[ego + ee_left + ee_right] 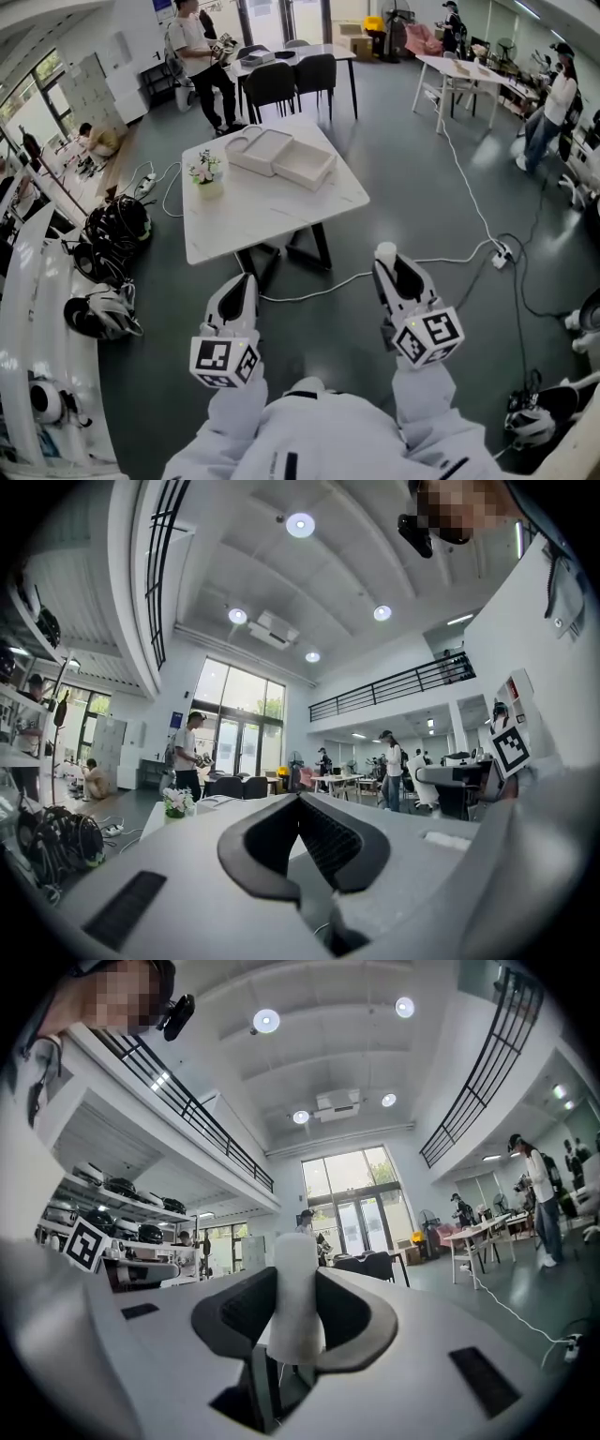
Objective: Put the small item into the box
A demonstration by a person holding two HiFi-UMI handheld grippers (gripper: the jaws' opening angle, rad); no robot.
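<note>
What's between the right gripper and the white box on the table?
In the head view, only grey floor and bare white tabletop separate the right gripper from the shallow white open box.

Noting a white marble-look square table on black legs, standing mid-floor on grey concrete. Logging a small pot of pale flowers near its left edge. Seeing black chairs tucked against a dark table beyond. Tracing a white cable running to a power strip. Recording a person in a white shirt standing far left, helmets lying lower left.
</note>
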